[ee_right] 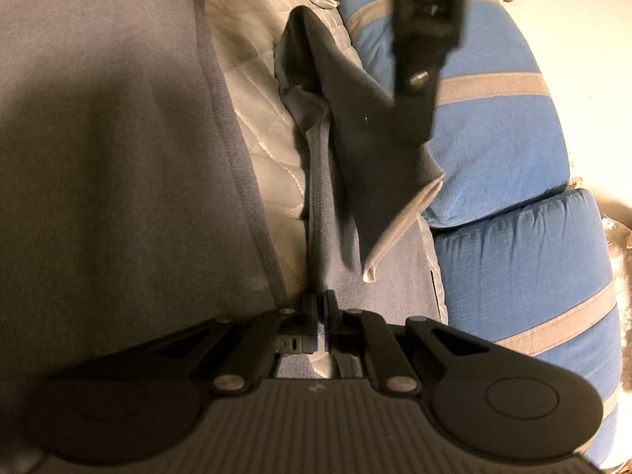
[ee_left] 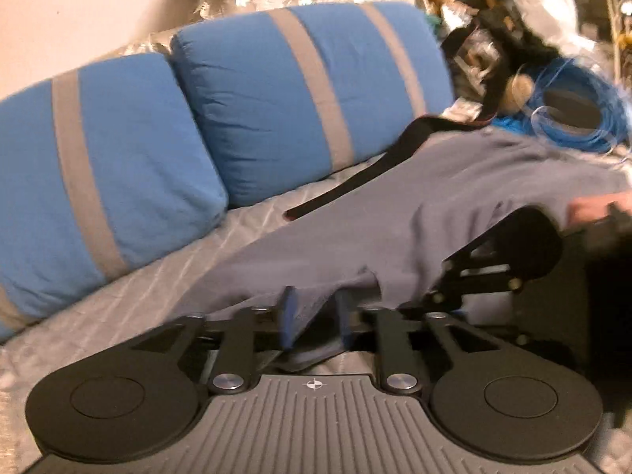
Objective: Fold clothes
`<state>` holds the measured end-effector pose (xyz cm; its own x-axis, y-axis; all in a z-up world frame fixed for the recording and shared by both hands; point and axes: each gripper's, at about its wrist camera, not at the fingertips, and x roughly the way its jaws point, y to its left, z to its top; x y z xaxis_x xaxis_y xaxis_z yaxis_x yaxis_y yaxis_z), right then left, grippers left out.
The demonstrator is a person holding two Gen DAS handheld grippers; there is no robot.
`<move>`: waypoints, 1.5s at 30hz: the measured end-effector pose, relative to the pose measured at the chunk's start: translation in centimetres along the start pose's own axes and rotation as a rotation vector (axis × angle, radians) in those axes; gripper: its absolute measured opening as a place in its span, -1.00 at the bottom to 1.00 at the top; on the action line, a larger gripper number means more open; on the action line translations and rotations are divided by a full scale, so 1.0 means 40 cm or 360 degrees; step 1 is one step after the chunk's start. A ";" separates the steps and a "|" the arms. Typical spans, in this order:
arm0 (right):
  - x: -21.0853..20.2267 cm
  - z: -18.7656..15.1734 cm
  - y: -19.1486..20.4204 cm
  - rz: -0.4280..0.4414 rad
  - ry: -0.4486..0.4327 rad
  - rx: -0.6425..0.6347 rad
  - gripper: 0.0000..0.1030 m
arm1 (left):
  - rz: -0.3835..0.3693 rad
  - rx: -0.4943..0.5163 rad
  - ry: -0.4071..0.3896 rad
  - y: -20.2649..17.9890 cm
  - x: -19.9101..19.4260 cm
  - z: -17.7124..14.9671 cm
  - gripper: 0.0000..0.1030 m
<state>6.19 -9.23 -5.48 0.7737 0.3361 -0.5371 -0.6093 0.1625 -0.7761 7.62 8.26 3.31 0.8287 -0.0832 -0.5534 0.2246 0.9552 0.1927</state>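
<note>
The left wrist view takes in the wide scene: a grey garment [ee_left: 454,205] spread over a pale quilted bed cover [ee_left: 130,316], two blue cushions [ee_left: 308,91] with grey stripes standing behind it, and to the right a clutter of dark objects and a coil of blue cable [ee_left: 584,118]. The right wrist view looks along the cloth instead and shows what the other cannot — a hemmed edge [ee_right: 233,181] running down the large grey panel, and a raised corner of the garment hanging dark, its pale underside turned out at the tip. The left gripper [ee_left: 314,316] has its fingers drawn in partway with a bunched fold of the grey fabric caught between them. The right gripper [ee_right: 319,312] has its fingers nearly together, pinching a narrow ridge of the same cloth. In the left view the right gripper appears at the right edge, part buried under the fabric, with a hand [ee_left: 592,207] behind it. A black strap-like piece [ee_left: 355,181] lies between the garment and the cushions. In the right view the left gripper hangs blurred at the top, in front of the cushions and gripping the lifted corner — it hides part of them.
</note>
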 end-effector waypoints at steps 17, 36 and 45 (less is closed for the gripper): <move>-0.006 0.000 0.014 -0.0008 0.0005 -0.0016 -0.88 | -0.0197 0.0365 0.0157 -0.013 -0.001 -0.050 -0.08; -0.002 0.002 0.012 -0.0010 0.0006 -0.0015 -0.88 | -0.0090 0.0975 0.0264 -0.136 0.042 -0.099 -0.65; -0.004 0.001 0.013 -0.0012 0.0007 -0.0015 -0.88 | -0.0081 0.0958 0.0199 -0.129 0.024 -0.088 -0.88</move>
<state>5.73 -9.15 -5.80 0.7790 0.3310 -0.5325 -0.6018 0.1561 -0.7833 5.45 4.26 -1.05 0.7512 -0.0558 -0.6577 0.5424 0.6201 0.5668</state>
